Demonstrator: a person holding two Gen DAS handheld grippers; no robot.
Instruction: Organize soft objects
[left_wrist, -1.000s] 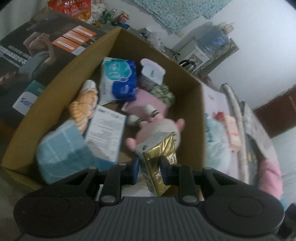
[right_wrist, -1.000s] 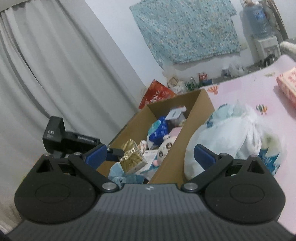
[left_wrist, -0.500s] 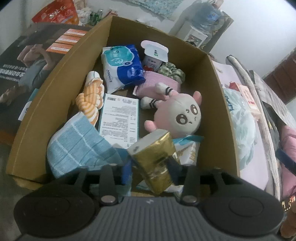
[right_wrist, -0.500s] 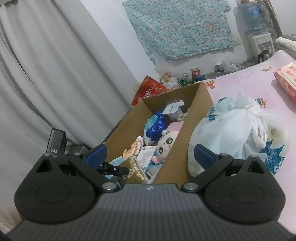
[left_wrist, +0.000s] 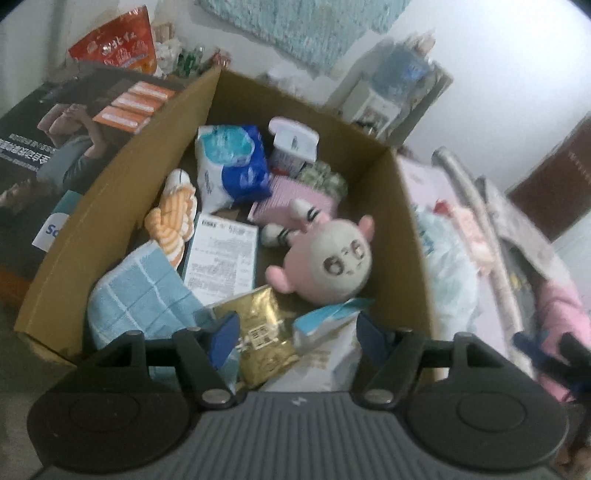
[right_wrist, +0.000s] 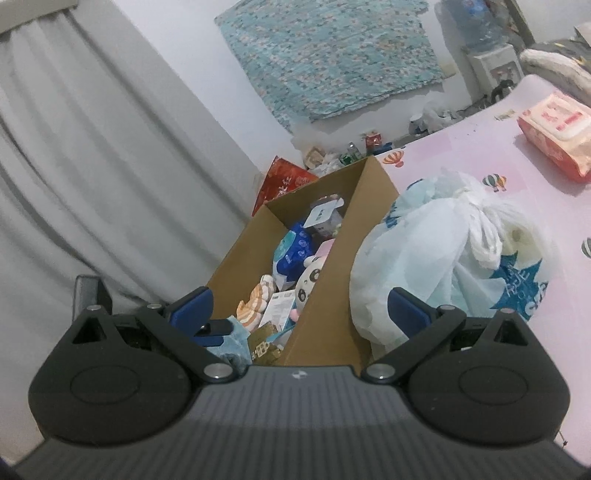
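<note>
- Pink bedsheet is seen beside the cardboard box, where soft items are collected.
- Tied plastic bag, judged next, is faced by the right gripper, fingers spread.
- Gold packet is being released into the box as the left gripper opens.

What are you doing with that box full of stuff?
Soft things are being tidied into the cardboard box. The left gripper is opening over the gold packet, which lies in the box beside the pink plush toy and blue towel. The right gripper hangs open and empty near a white plastic bag on the pink sheet.
</note>
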